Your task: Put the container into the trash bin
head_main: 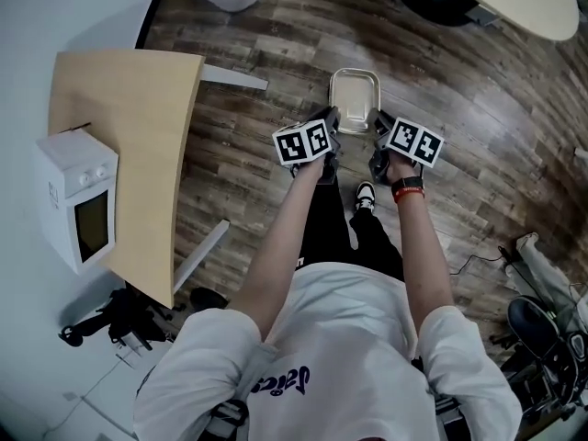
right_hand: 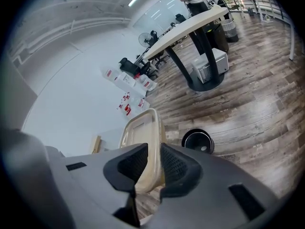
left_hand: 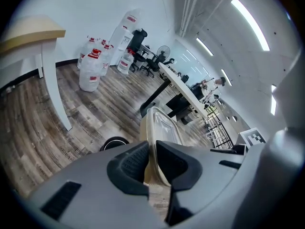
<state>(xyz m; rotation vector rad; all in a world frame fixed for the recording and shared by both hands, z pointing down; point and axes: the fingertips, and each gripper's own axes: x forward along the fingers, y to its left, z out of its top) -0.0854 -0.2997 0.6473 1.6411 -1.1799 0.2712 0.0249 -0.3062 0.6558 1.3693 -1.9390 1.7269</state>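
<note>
Between the two grippers, just ahead of both sets of jaws: the container (head_main: 356, 99), beige, shallow, rectangular, carried above the wood floor (head_main: 478, 154). The left gripper (left_hand: 151, 163) is clamped on its left rim and the right gripper (right_hand: 153, 168) on its right rim. Each pair of pads pinches the thin wall, with nothing else between them.

The container's long axis runs away from the person, along the line both grippers point, which is forward and down. Its short axis spans from one gripper to the other.

Trash bin (right_hand: 198, 141): round, dark, open-topped, on the floor below and slightly ahead of the jaws. Both gripper views show it just beside the container's edge, on the floor side. The head view does not show it; judged hidden under the container. Neither hand looks nearer, as the hold is symmetric.

Judgement: the container hangs roughly over the bin mouth, well above it. The next move likely calls for lowering, then both grippers letting go together. An uneven release could tip it past the bin's rim.
</note>
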